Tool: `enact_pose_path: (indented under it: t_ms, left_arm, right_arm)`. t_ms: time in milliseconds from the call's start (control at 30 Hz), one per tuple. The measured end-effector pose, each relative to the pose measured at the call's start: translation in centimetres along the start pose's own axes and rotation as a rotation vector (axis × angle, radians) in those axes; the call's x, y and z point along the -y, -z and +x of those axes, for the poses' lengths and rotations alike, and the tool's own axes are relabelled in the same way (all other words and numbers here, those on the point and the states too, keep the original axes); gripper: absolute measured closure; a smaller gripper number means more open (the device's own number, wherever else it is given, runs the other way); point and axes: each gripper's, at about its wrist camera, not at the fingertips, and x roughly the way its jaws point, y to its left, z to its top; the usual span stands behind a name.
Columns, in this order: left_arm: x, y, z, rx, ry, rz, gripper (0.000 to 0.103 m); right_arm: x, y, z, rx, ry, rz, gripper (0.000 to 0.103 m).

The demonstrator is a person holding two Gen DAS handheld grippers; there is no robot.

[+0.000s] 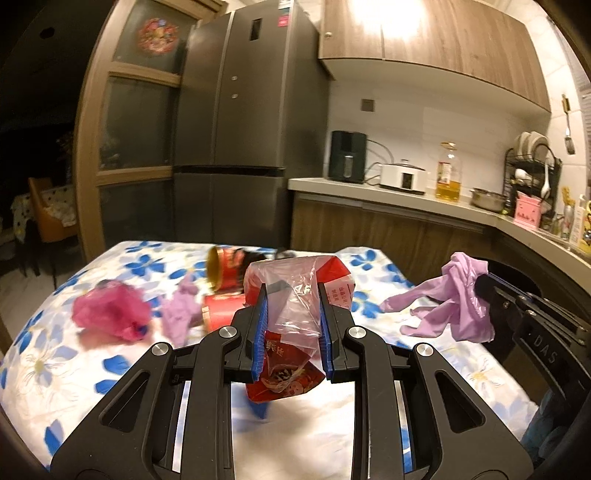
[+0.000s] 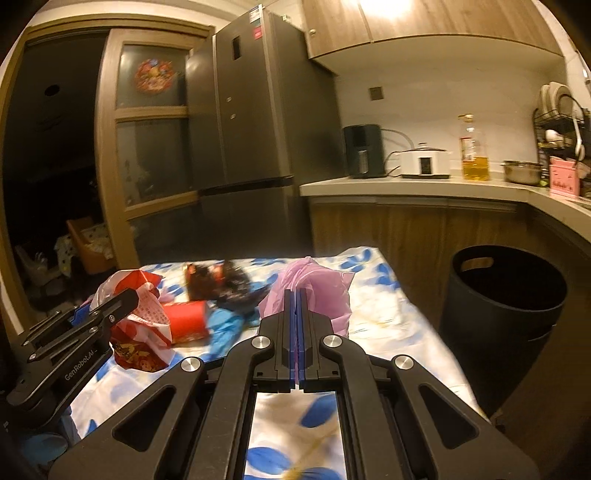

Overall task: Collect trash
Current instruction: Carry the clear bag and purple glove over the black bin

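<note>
Left hand-held gripper (image 1: 291, 314): jaws part closed, blue pads pinching red-and-clear wrapper (image 1: 295, 295), pointing slightly downward. Right hand-held gripper (image 2: 297, 306): jaws fully closed, clamping purple bag (image 2: 314, 284), raised, tilted slightly downward.

Warm, dim indoor light comes from a ceiling lamp (image 1: 388, 14) that flares into white glare on the wooden cupboards (image 2: 443, 22). The doorway (image 2: 48, 155) at left is nearly black. Both fisheye views bend at the edges, and the litter on the table (image 1: 110, 369) is smeared (motion blur).
</note>
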Motion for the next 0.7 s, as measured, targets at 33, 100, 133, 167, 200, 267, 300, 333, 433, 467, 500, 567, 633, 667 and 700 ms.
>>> enact_pose_path:
  t_ms: [33, 100, 133, 167, 200, 267, 300, 333, 433, 467, 500, 567, 633, 667, 700]
  left_arm:
    - [0.4, -0.1, 0.2, 0.000, 0.009, 0.002, 0.081]
    - [1.5, -0.4, 0.6, 0.001, 0.032, 0.010, 0.081]
    - [2.0, -0.5, 0.8, 0.001, 0.041, 0.014, 0.081]
    - [2.6, -0.6, 1.2, 0.000, 0.055, 0.019, 0.081]
    - [3.1, -0.7, 1.4, -0.001, 0.065, 0.022, 0.081]
    - [4.3, -0.9, 1.9, -0.002, 0.089, 0.032, 0.081]
    - [4.8, -1.1, 2.2, -0.004, 0.099, 0.036, 0.081]
    - [5.3, -1.3, 2.5, -0.004, 0.110, 0.040, 0.081]
    - [7.4, -1.9, 3.4, -0.004, 0.149, 0.057, 0.081]
    - [8.0, -2.1, 3.7, -0.005, 0.161, 0.062, 0.081]
    - [8.6, -2.3, 3.9, -0.004, 0.169, 0.067, 0.081]
    - [10.1, -2.7, 4.5, -0.002, 0.193, 0.083, 0.081]
    - [11.4, -3.0, 5.0, 0.004, 0.214, 0.098, 0.081]
    - [12.3, -3.3, 5.3, 0.008, 0.229, 0.106, 0.081]
    - [13.0, -3.4, 5.4, 0.015, 0.240, 0.113, 0.081]
  right_arm:
    - [0.7, -0.2, -0.2, 0.008, 0.014, 0.004, 0.101]
    - [1.9, -0.5, -0.7, 0.022, 0.041, 0.015, 0.101]
    - [2.5, -0.7, -0.8, 0.027, 0.050, 0.018, 0.101]
    - [3.1, -0.8, -0.9, 0.032, 0.064, 0.021, 0.101]
    - [3.8, -1.0, -1.1, 0.038, 0.078, 0.027, 0.101]
    - [4.7, -1.1, -1.4, 0.045, 0.099, 0.035, 0.101]
    - [5.4, -1.2, -1.6, 0.051, 0.115, 0.037, 0.101]
    - [5.7, -1.3, -1.7, 0.055, 0.125, 0.038, 0.101]
    - [7.2, -1.6, -2.2, 0.070, 0.160, 0.040, 0.101]
    - [7.5, -1.7, -2.4, 0.074, 0.170, 0.039, 0.101]
    - [8.0, -1.9, -2.4, 0.078, 0.182, 0.039, 0.101]
    - [9.0, -2.2, -2.6, 0.090, 0.209, 0.040, 0.101]
    - [10.1, -2.6, -2.7, 0.102, 0.234, 0.047, 0.101]
    - [10.6, -2.8, -2.8, 0.108, 0.245, 0.050, 0.101]
    - [11.1, -2.9, -2.9, 0.114, 0.257, 0.053, 0.101]
